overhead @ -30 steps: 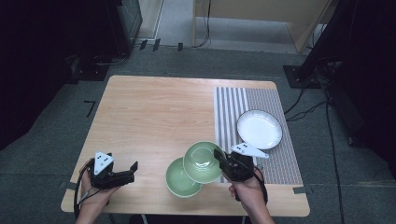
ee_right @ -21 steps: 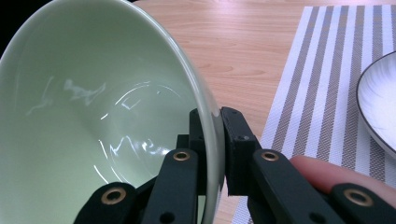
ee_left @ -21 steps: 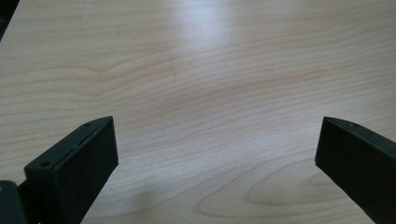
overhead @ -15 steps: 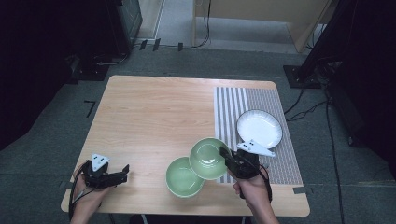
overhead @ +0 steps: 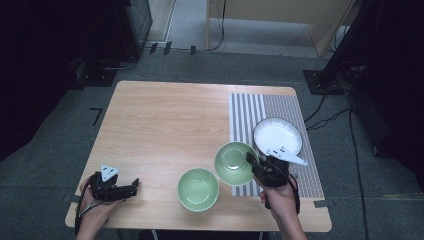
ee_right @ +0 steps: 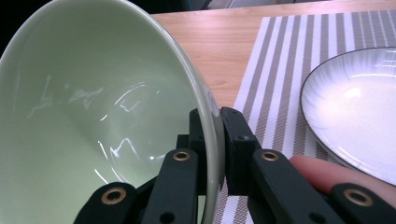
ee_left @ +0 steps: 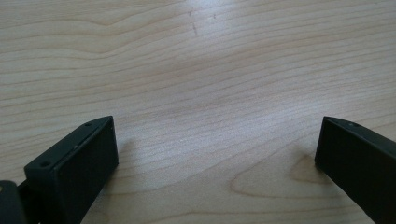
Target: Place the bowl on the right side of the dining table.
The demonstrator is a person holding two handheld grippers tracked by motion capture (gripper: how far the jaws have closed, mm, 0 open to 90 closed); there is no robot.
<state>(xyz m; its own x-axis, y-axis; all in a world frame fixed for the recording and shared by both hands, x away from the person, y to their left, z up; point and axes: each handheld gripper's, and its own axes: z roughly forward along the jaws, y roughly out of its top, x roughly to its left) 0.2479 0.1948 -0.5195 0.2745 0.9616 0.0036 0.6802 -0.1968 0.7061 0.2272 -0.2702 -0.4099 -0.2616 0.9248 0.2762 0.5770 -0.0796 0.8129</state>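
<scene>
While my right gripper (ee_right: 212, 140) pinches only the thin rim of the lifted green bowl (overhead: 234, 163), lower right of centre in the high view, I judge it could slip and strike the white plate (overhead: 278, 136) or second bowl (overhead: 198, 188). Left gripper (overhead: 131, 188), lower left, has its jaws spread on bare table (ee_left: 196, 70).

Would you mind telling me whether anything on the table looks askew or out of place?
One green bowl is tilted, pinched at its rim by the right gripper and overhanging the striped mat's edge. The other green bowl sits upright, and nothing looks spilled.
</scene>
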